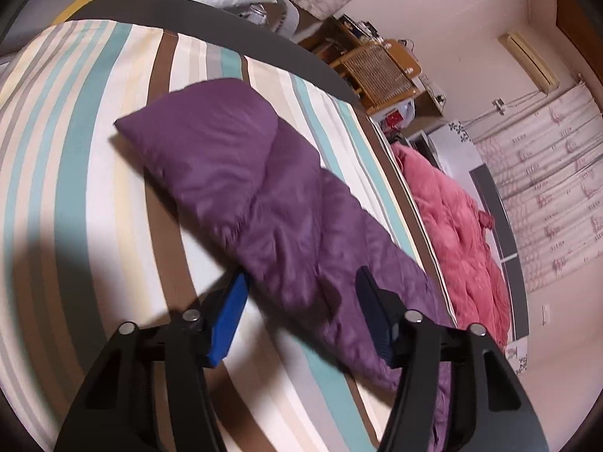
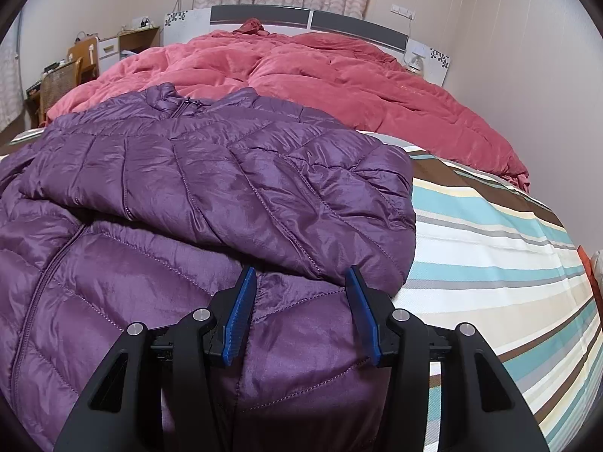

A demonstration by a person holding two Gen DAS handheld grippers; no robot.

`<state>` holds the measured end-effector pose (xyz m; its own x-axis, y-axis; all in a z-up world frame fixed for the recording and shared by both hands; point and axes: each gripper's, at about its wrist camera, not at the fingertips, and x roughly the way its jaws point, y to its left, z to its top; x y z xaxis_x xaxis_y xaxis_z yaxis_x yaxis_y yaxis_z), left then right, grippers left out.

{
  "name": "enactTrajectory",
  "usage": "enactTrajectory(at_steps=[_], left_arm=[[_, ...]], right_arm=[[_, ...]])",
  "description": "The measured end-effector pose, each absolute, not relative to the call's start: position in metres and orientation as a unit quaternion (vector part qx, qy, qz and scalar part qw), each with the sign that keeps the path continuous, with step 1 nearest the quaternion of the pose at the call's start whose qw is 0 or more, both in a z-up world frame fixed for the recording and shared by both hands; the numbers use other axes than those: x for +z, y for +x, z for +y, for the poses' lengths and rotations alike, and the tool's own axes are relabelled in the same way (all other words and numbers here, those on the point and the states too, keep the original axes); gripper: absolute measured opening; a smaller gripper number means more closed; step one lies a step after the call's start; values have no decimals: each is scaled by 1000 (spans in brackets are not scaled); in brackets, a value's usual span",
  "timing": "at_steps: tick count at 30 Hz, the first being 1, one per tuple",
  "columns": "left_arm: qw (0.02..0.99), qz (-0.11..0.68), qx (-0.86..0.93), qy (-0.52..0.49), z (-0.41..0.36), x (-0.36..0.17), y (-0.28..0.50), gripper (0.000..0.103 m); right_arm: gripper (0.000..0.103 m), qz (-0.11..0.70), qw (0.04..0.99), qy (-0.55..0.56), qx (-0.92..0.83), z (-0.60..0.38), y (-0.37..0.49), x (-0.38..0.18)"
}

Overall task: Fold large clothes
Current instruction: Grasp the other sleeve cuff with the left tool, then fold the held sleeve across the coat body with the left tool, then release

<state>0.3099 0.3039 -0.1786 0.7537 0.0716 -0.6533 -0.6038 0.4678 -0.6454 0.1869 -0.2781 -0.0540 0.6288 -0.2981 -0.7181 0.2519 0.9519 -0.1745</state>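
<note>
A bed is filling both views, its striped sheet [image 2: 490, 233] running in teal, brown, cream and grey bands. Lying across the far part of the bed is a pink quilt [image 2: 301, 75], bunched and wrinkled against the headboard [image 2: 260, 13]. In front of it, a purple jacket [image 2: 188, 196] is resting on the striped sheet, its far edge touching the quilt and its zip running down the left side in the right wrist view. One sleeve [image 2: 301, 203] is lying folded across the front of the body, cuff end pointing toward the right edge of the jacket. In the left wrist view the jacket [image 1: 264, 196] is showing as a long purple shape (blurred, so the quilting is hard to read) stretching away over the stripes.

Beyond the bed, a wicker chair [image 1: 380, 71] is standing near a desk by the wall.

The right gripper [image 2: 301, 275] is hovering over the lower body of the jacket just below the folded sleeve, its blue pads [image 2: 241, 312] standing apart with fabric under the gap and nothing pinched. The left gripper [image 1: 301, 275] is sitting over the jacket's near edge, fingers apart, purple cloth lying between them; the pads [image 1: 230, 320] are not pressing on it.
</note>
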Motion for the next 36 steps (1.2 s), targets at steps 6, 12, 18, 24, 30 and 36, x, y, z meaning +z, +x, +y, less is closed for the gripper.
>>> enactTrajectory(at_steps=[6,12,18,24,30,36], left_arm=[[798,297,230,-471,320,-184,332,16],[850,271,242,-382,303,-146,342,6],[910,212,217,-282,247,-82,347,6],[953,199,139,-179,174,-42,350,6],[965,224,71,-120,105,-40,352,6],[971,239,21,-3,14,-32,345,6]], right_arm=[[50,402,902,-32,-155,-278,188,-54],[50,381,907,-25,-177,-281,182,-49],[50,364,908,12,-207,-298,174,-44],[50,367,905,36,-214,-309,173,-46],[50,368,904,35,-215,-309,174,-46],[50,368,904,45,-213,-312,173,-47]])
